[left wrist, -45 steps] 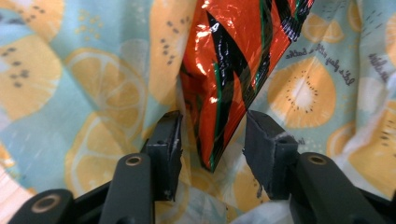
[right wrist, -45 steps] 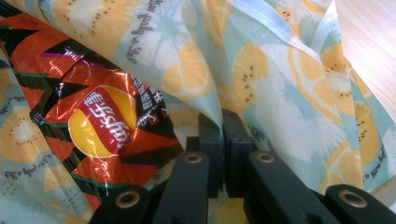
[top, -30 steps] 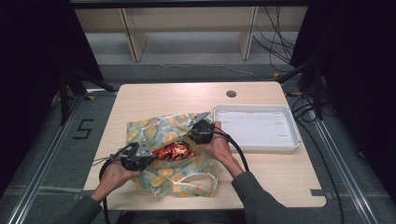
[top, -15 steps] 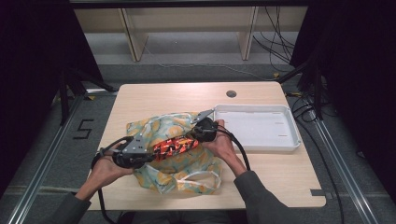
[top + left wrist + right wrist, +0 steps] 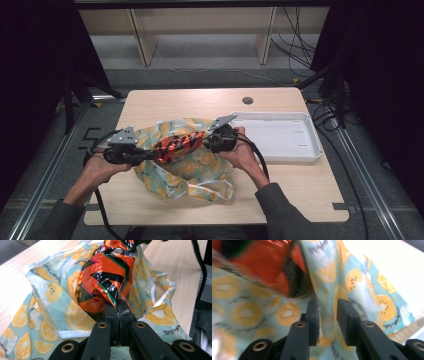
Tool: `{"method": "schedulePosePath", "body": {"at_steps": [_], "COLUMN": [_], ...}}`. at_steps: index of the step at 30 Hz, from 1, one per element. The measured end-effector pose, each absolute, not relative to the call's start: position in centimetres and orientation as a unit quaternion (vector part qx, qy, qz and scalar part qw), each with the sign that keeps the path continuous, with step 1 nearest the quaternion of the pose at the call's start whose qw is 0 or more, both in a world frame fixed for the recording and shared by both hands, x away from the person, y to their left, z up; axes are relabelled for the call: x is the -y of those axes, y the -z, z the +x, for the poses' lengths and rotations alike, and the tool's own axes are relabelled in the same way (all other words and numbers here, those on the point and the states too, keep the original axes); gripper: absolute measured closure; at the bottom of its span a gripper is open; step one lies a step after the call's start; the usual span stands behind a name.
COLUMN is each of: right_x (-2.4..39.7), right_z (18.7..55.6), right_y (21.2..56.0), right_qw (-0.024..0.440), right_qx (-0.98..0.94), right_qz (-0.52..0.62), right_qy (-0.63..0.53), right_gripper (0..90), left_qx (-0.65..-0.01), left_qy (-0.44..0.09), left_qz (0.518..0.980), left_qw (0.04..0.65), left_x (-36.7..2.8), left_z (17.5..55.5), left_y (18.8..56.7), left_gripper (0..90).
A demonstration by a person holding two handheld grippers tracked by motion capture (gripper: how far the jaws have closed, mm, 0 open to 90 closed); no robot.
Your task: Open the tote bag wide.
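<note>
Desk (image 5: 300, 190) from the high view: my left gripper (image 5: 150, 156) is clamped on one end of the snack pack (image 5: 178, 146), held above the bag (image 5: 195, 172), with my right gripper (image 5: 202, 141) at the other end and a tray (image 5: 280, 137) beside it. Left gripper view: jaws pinch the pack's (image 5: 110, 277) seam over the bag (image 5: 50, 302). Right gripper view: my jaws have just been opening and stand apart, bag (image 5: 372, 290) cloth between them, the pack (image 5: 262, 265) blurred above.

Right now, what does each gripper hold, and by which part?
The left gripper is shut on the end seam of the snack packet. The right gripper has just been opening; bag cloth lies between its fingers, unpressed.
</note>
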State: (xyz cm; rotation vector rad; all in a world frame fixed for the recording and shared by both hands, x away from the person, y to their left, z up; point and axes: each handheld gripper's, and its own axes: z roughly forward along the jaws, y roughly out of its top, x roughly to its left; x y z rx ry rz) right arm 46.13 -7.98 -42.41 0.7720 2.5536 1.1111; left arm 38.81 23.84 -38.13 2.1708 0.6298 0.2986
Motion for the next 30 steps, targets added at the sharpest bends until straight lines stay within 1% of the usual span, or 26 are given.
{"method": "schedulePosePath", "body": {"at_steps": [7, 16, 21, 24, 27, 30], "right_x": [9.1, 7.9, 7.6, 7.6, 7.7, 7.7], "right_z": [45.0, 44.5, 44.4, 44.5, 44.3, 43.8], "right_y": [41.0, 40.9, 40.6, 40.5, 40.3, 39.7], "right_qw": [0.104, 0.088, 0.090, 0.088, 0.071, 0.073], "right_qx": [-0.871, -0.866, -0.861, -0.859, -0.854, -0.852], "right_qz": [0.238, 0.193, 0.179, 0.177, 0.174, 0.169], "right_qy": [-0.418, -0.453, -0.467, -0.472, -0.485, -0.491], "right_gripper": [65.1, 62.2, 60.8, 61.0, 61.3, 61.9], "left_qx": [-0.252, -0.247, -0.247, -0.251, -0.259, -0.262], "left_qy": [-0.114, -0.108, -0.108, -0.106, -0.105, -0.101], "left_qz": [0.866, 0.869, 0.869, 0.865, 0.860, 0.854], "left_qw": [0.416, 0.416, 0.416, 0.420, 0.428, 0.438], "left_x": [-24.0, -23.9, -23.9, -24.0, -24.3, -24.6], "left_z": [38.9, 39.0, 39.1, 39.1, 39.1, 39.2], "left_y": [38.1, 37.9, 37.8, 37.8, 37.7, 37.5], "left_gripper": [88.3, 88.1, 88.1, 88.0, 87.6, 86.4]}}
